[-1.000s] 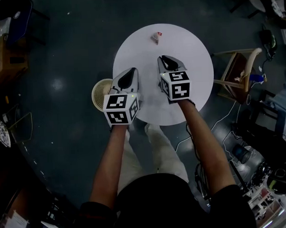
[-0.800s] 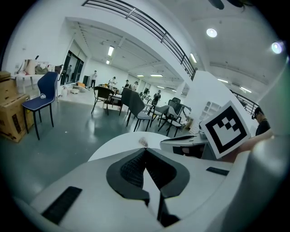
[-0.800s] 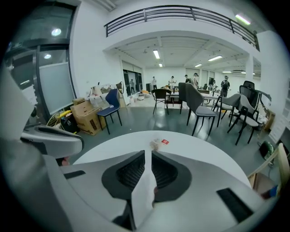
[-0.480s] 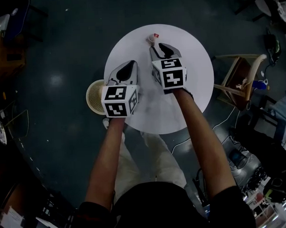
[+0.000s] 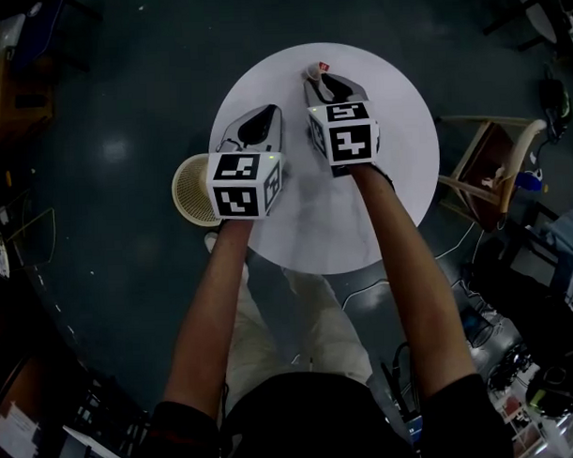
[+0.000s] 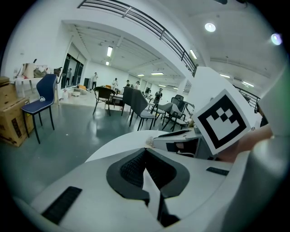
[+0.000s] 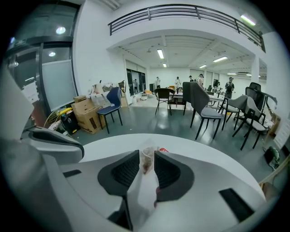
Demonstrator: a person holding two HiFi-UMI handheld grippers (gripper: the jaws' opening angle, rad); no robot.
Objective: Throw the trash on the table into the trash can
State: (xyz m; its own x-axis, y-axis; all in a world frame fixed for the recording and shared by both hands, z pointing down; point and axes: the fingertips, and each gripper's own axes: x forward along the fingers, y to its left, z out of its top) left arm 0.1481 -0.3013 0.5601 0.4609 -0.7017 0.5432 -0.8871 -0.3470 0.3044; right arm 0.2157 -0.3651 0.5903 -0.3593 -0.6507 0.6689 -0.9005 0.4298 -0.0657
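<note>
Right gripper (image 7: pixel 145 153), jaws parted to a moderate gap, having just been opening; the trash (image 7: pixel 147 164), a small crumpled clear wrapper with a red scrap, stood between the tips, the pads apparently not yet pressing it. Left gripper (image 6: pixel 145 152), jaws together on nothing, held beside it over the table (image 5: pixel 397 163). In the head view the trash lay near the table's far edge, at the right gripper's tips; the trash can (image 5: pixel 189 189), a woven basket, stood on the floor at the table's left edge. Step in hand, as judged: the reach to pick; the next move called for closing on the wrapper, lifting, then carrying it left to the can. Against the frame a second earlier: both grippers had advanced across the table, the right from well short of the trash to straddling it; the trash had not shifted.
</note>
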